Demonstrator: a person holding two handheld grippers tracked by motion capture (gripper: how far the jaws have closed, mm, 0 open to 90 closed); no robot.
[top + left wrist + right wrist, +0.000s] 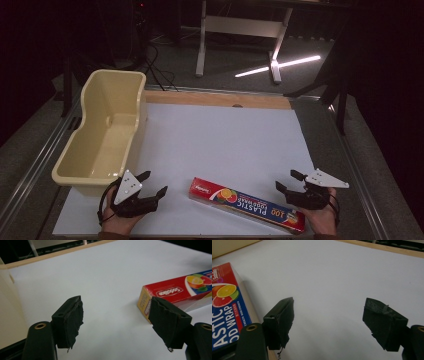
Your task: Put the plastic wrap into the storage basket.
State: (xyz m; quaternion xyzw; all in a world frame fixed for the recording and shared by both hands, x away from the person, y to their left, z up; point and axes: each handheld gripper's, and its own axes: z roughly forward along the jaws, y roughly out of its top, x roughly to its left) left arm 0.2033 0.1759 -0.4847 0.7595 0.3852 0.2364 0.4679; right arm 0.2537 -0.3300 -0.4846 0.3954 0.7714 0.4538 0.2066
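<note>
At the near edge of the tabletop (225,145), the left tool (154,184) and the right tool (285,181) rest in the person's hands, each with its jaws spread wide and holding nothing. Between them a long red box of plastic food wrap (247,204) lies flat on the white sheet, slanted so that its right end sits just beside the right tool; the left tool stands a little apart from its other end. In the left gripper view the box's yellow end face (143,302) shows just behind one jaw. To the left, a cream plastic tub (102,132) stands on the tabletop's left edge, its near corner close to the left tool, empty inside. The white surface beyond is bare up to a strip of pale wood (215,99) along the far edge. Past that the room is dim: a grey floor, the white legs of another table (202,45), dark cables (160,70), and a bright streak of light (280,65) on the floor.
</note>
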